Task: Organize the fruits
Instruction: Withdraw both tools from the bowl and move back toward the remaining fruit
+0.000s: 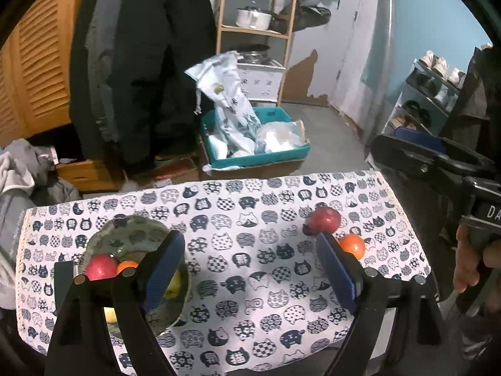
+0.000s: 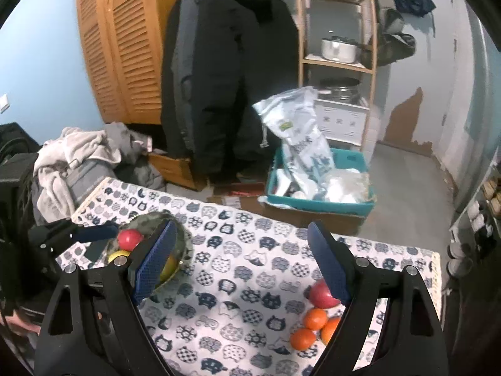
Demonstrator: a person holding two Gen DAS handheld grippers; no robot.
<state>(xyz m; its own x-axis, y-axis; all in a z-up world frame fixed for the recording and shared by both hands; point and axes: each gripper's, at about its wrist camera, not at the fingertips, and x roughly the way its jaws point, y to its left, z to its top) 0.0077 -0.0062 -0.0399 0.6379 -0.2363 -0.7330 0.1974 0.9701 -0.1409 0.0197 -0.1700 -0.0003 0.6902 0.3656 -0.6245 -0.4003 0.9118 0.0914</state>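
Note:
A mottled green bowl [image 1: 125,232] stands at the table's left, holding a red apple [image 1: 100,266], an orange [image 1: 126,264] and a yellow fruit [image 1: 173,283]. A second red apple [image 1: 324,221] and an orange [image 1: 352,246] lie on the cloth at the right. My left gripper [image 1: 250,266] hangs open above the cloth, nothing between its jaws. In the right wrist view my right gripper [image 2: 241,263] is open and empty too, with the bowl [image 2: 184,238] to its left and the loose apple [image 2: 321,296] and three oranges [image 2: 314,318] beside its right finger.
A cat-patterned cloth [image 1: 250,219] covers the small table. Beyond its far edge are a teal bin of bags [image 1: 266,153], hanging dark coats [image 1: 141,62] and a wooden shelf [image 1: 253,31]. A hand [image 1: 469,266] holds the other gripper's handle at the right.

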